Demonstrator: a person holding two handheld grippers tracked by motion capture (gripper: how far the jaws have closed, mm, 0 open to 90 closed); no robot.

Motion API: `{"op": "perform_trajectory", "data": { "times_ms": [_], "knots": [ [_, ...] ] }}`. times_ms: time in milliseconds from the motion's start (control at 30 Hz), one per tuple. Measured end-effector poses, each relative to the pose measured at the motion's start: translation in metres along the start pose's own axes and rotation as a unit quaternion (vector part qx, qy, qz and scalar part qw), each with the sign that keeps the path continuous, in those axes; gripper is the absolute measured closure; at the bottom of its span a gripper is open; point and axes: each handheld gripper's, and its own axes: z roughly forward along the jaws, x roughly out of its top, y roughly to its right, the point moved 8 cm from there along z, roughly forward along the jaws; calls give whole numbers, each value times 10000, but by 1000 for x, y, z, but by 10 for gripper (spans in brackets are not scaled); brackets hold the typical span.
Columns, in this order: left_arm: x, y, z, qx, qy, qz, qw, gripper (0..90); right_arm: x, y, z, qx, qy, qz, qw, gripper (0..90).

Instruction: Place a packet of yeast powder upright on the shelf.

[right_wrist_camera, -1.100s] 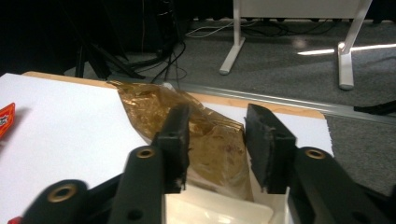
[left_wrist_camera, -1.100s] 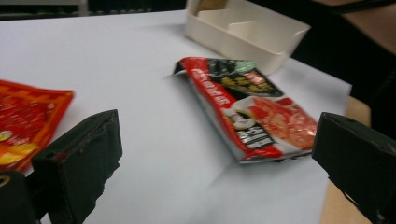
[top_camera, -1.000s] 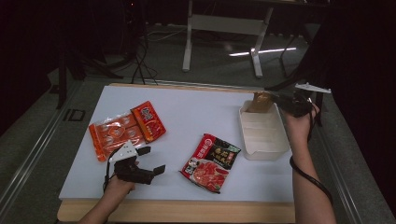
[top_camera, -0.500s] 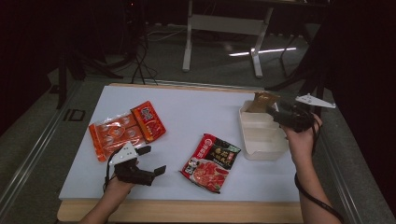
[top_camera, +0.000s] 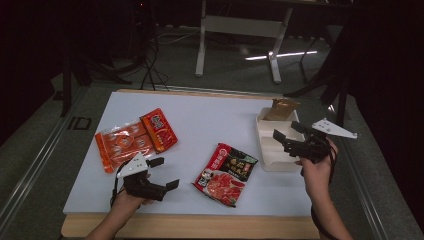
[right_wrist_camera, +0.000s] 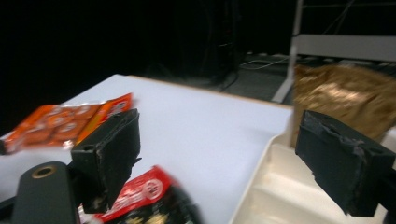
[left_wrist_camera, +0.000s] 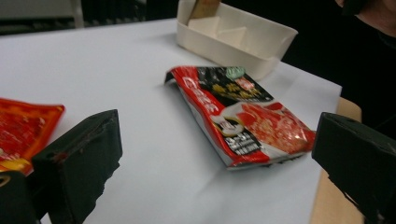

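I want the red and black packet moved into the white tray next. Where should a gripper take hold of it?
Probably the red and black packet at its raised near end, visible in the left gripper view. It lies flat, so come in low from the table's front edge, jaws above and below the seam.

right gripper: drawn back from the brown packet, now over the white tray
jaws: just opening, nothing between them

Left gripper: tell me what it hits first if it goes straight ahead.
Likely the red and black packet, lying flat on the table ahead of the open left gripper; depth is unclear.
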Motion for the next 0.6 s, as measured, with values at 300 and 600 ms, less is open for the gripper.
{"op": "perform_trajectory", "data": {
  "times_ms": [300, 600],
  "knots": [
    [1, 0, 0, 38, -229, -114, 9997, 32, -24, -26, -16, -30, -143, -326, 9994, 140],
    [6, 0, 4, 62, -257, -81, 9996, 33, -50, -52, -27, 122, -353, -399, 9985, 136]
  ]
}}
